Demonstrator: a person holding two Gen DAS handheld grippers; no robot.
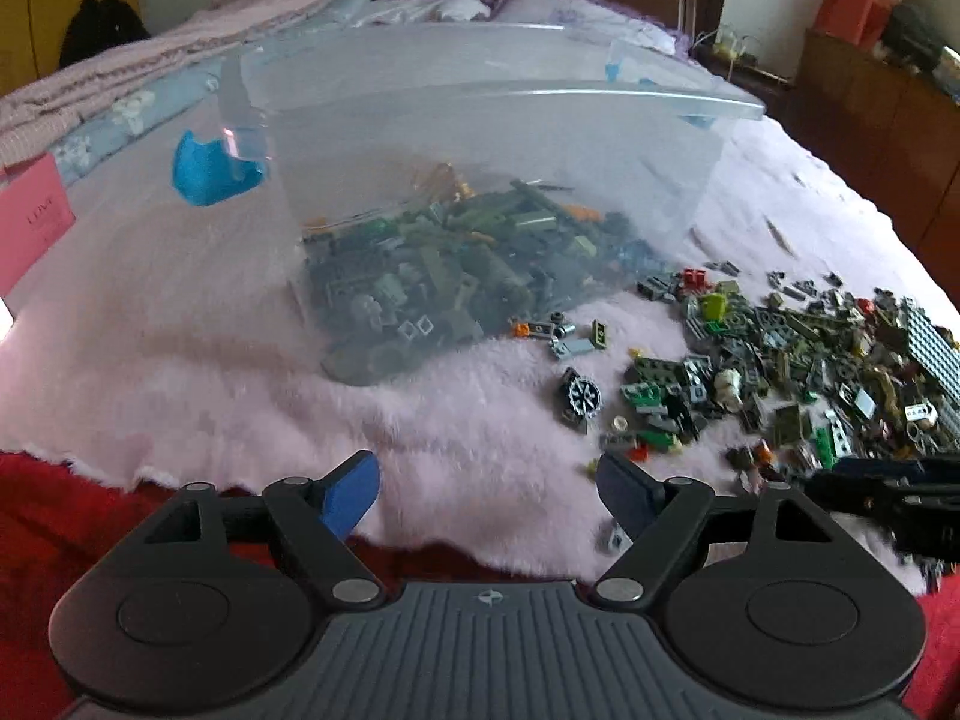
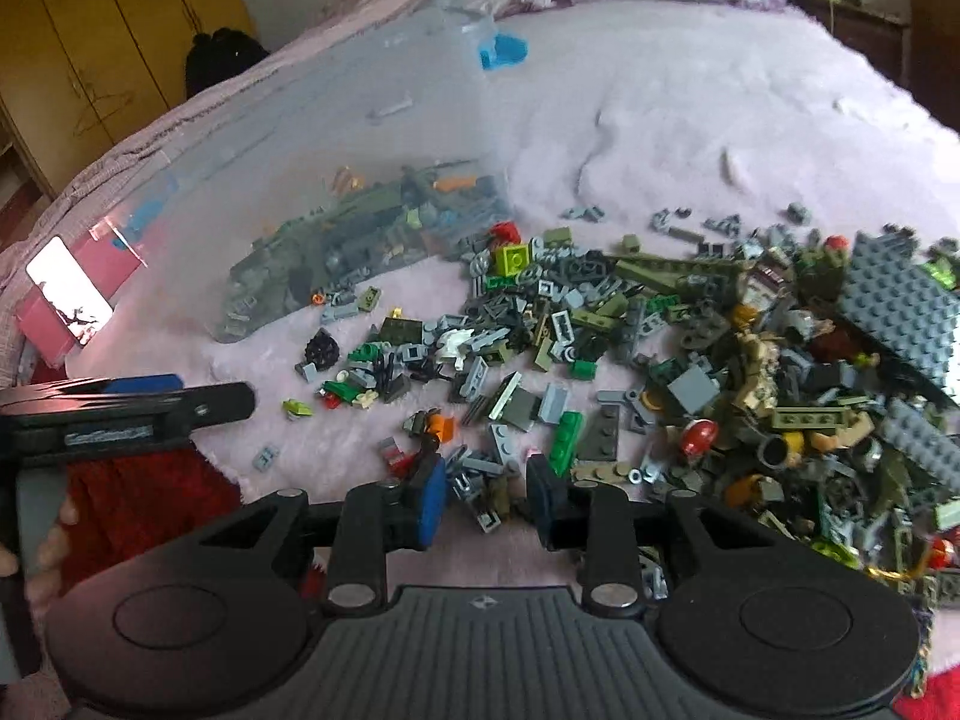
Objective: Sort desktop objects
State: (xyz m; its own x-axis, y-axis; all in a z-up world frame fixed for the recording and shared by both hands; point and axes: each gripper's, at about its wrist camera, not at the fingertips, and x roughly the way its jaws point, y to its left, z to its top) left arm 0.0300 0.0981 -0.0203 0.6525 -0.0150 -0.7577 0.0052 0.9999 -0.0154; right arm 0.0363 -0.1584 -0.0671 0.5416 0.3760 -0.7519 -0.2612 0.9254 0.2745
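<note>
Both jaws open, empty; brick pile (image 2: 690,348) rt of clear bin (image 1: 480,192).

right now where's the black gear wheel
The black gear wheel lies on the pink blanket between the clear bin and the loose brick pile, right of centre in the left wrist view.
</note>
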